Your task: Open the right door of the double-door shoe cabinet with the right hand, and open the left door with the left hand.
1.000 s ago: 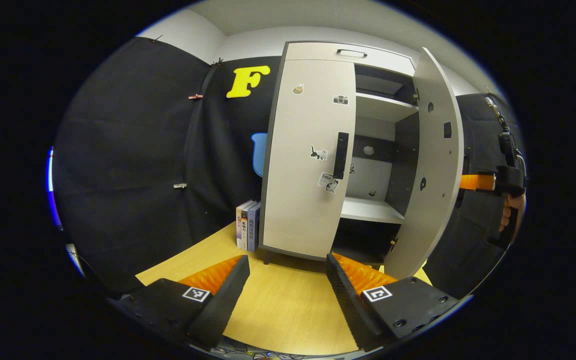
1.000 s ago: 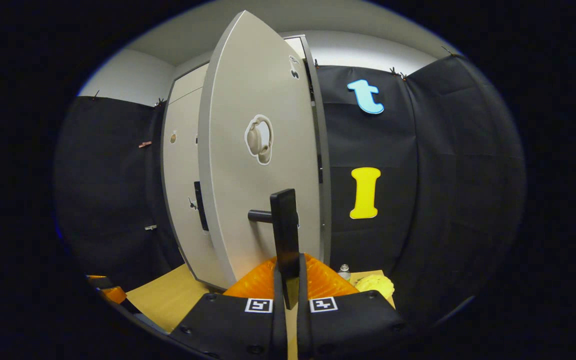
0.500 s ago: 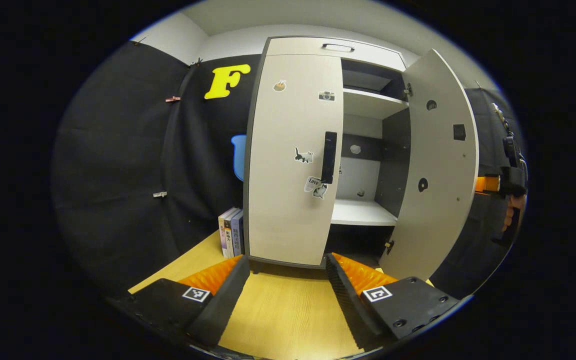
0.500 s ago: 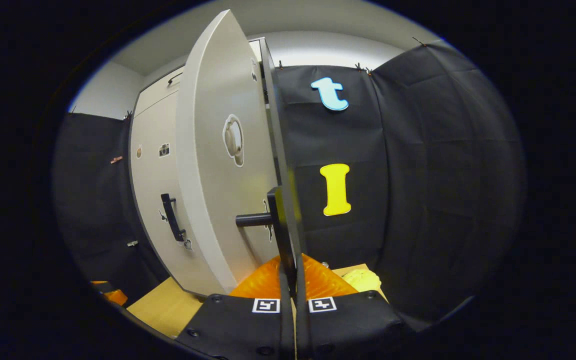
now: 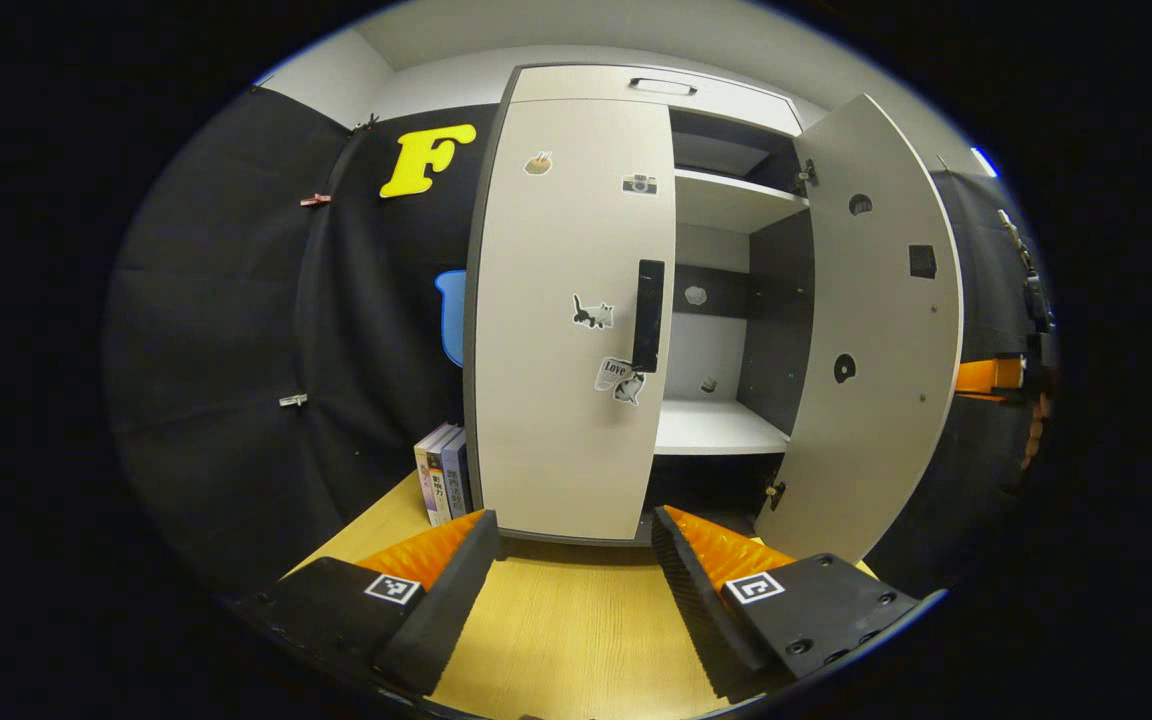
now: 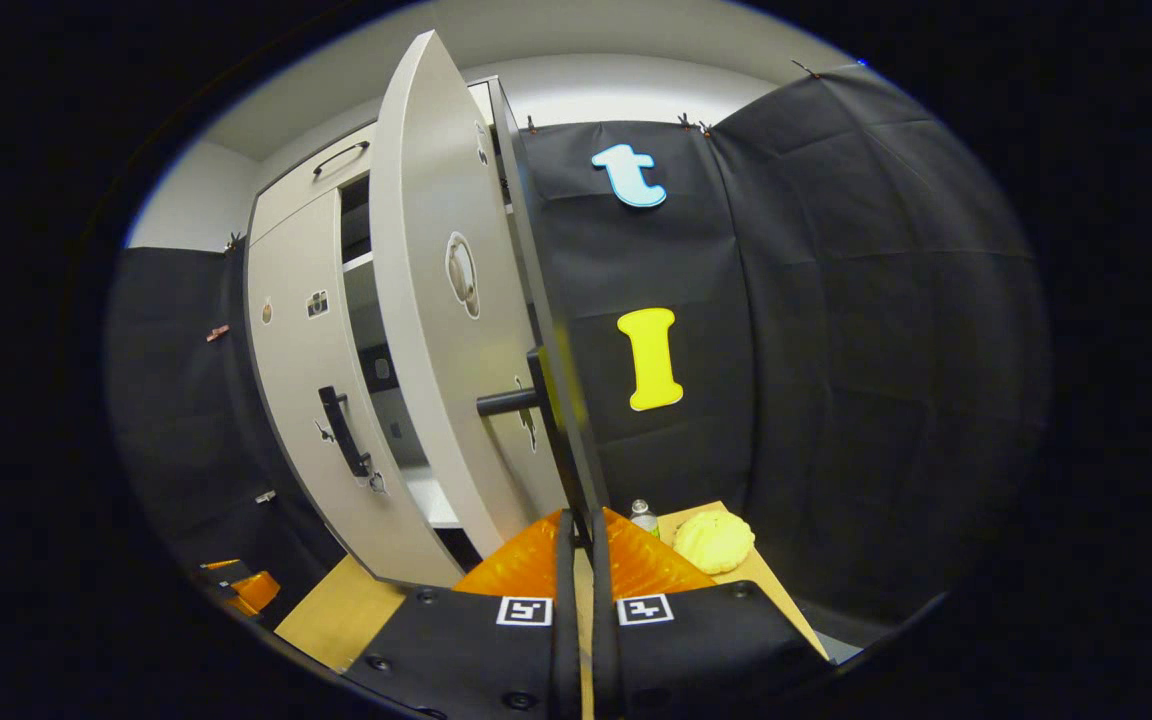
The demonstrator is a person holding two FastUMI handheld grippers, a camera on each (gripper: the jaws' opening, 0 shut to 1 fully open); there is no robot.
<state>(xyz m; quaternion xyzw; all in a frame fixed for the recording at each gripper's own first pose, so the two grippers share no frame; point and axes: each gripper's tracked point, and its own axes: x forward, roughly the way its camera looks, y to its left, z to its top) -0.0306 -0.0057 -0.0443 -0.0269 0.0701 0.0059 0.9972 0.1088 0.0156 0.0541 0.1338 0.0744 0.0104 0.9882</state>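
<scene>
Two tall grey doors: right door (image 5: 871, 330) swung outward, its upright black handle (image 6: 561, 440) clamped by right gripper (image 6: 581, 560); left door (image 5: 566, 320) closed; left gripper (image 5: 571, 560) spread apart.

Staged recording booth: black cloth walls (image 5: 226, 300), wood-grain floor (image 5: 576, 620), shoe cabinet (image 5: 576, 300), books (image 5: 441, 470), bottle (image 6: 643, 517), white room wall (image 5: 326, 75) above.

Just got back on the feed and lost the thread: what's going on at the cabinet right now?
A person is working a shoe cabinet with two handheld grippers. The right gripper is shut on the right door's handle, and the right door stands swung wide, showing bare shelves. The left door is shut, its handle untouched. The left gripper is open, facing that door from short of it.
</scene>
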